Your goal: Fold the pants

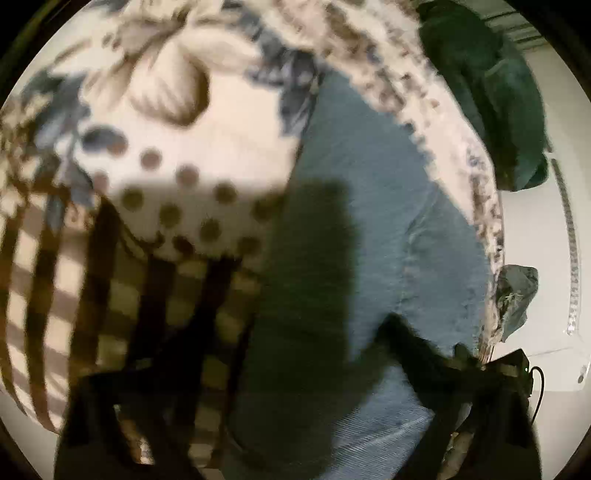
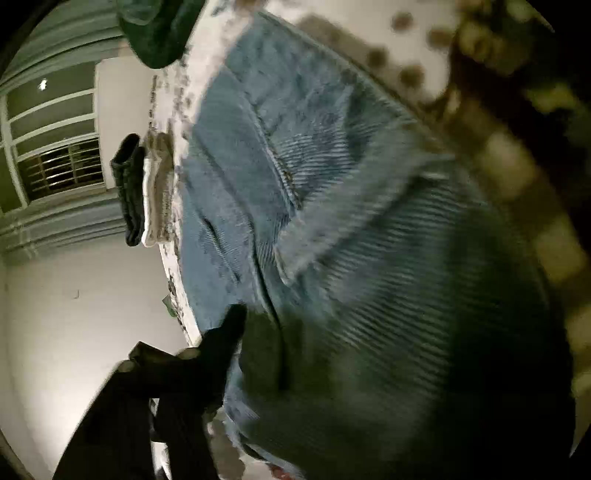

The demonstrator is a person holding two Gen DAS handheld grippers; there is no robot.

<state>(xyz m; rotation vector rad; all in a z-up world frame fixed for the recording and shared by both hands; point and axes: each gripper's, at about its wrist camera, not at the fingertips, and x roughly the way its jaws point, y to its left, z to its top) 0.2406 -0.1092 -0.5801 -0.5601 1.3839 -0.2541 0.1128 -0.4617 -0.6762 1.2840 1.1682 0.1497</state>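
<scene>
Blue denim pants (image 1: 373, 206) lie on a bed with a patterned cover (image 1: 207, 140). In the left wrist view my left gripper (image 1: 280, 373) hovers low over the pants, its dark fingers (image 1: 413, 350) spread wide apart, with nothing between them. In the right wrist view the pants (image 2: 332, 221) fill the frame, very close and blurred. Only one dark finger (image 2: 225, 336) of my right gripper shows, at the pants' left edge near the bed's side. The other finger is hidden behind the denim, so I cannot tell how the jaws stand.
A dark green garment (image 1: 491, 92) lies at the far corner of the bed (image 2: 159, 33). Another crumpled denim piece (image 1: 517, 295) hangs off the bed's edge. Folded dark and light clothes (image 2: 144, 192) sit by the bed's side. White floor (image 2: 85, 314) and a window (image 2: 55, 147) lie beyond.
</scene>
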